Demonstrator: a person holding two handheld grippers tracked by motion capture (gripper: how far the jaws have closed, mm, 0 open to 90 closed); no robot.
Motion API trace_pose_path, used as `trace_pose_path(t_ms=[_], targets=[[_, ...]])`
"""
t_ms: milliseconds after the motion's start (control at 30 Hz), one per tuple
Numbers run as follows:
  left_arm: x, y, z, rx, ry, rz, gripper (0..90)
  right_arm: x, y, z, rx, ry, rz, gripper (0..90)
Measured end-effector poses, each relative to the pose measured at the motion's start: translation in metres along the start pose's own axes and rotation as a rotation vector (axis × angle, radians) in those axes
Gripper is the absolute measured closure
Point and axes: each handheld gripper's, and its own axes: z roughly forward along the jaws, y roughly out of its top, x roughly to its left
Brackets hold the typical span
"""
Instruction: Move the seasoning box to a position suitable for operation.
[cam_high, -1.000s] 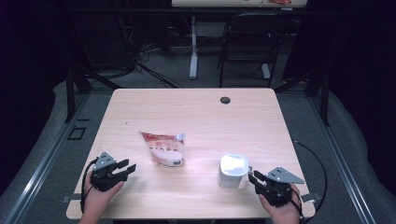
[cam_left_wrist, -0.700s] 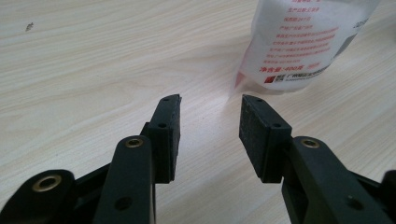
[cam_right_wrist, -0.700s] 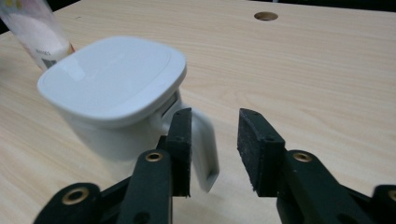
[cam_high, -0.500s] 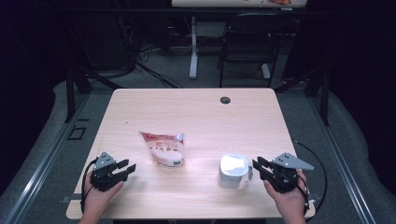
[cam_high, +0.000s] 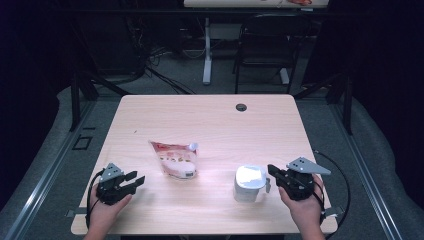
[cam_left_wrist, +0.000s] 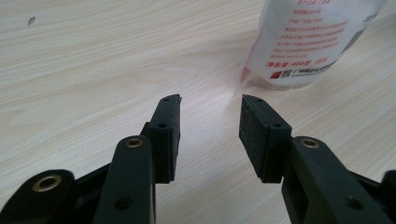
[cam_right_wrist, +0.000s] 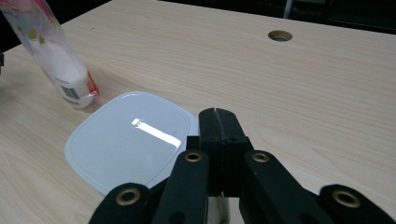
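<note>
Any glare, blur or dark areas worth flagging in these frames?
High view: soft overall, surroundings dark beyond the table. Right gripper view: bright glare streak on the white lid. Left gripper view: the pouch is slightly soft, its print hard to read.

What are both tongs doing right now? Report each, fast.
Left tongs: open, nothing between the jaws, short of the pouch.
Right tongs: just closed, shut with nothing between the jaws, beside the white container.

A pale wooden worktop is seen, with a round cable hole near its far edge. A white lidded container stands toward the near edge; a printed pouch lies to its left, well apart.
</note>
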Motion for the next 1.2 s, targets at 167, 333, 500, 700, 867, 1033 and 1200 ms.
trace_pose_path(t_ms=[167, 333, 500, 700, 867, 1033, 1200], targets=[[-0.001, 0.0, 0.001, 0.0, -0.002, 0.004, 58.6, 0.006, 0.0, -0.001, 0.008, 0.017, -0.022, 90.0], [-0.001, 0.0, 0.0, 0.0, -0.002, 0.005, 58.6, 0.009, 0.0, 0.001, 0.03, 0.03, -0.03, 90.0], [0.0, 0.0, -0.001, 0.002, -0.001, 0.004, 58.6, 0.011, 0.0, 0.001, 0.045, 0.033, -0.04, 90.0], [0.0, 0.0, 0.0, -0.002, -0.003, 0.005, 58.6, 0.012, -0.001, 0.001, 0.068, 0.028, -0.049, 90.0], [-0.001, 0.0, 0.0, 0.001, -0.002, 0.005, 58.6, 0.012, -0.001, 0.001, 0.073, 0.035, -0.049, 90.0], [0.0, 0.0, 0.0, 0.0, -0.002, 0.007, 58.6, 0.012, -0.001, 0.002, 0.076, 0.035, -0.049, 90.0], [0.0, 0.0, 0.0, 0.001, -0.005, 0.006, 58.6, 0.011, -0.001, 0.002, 0.071, 0.036, -0.046, 90.0]])
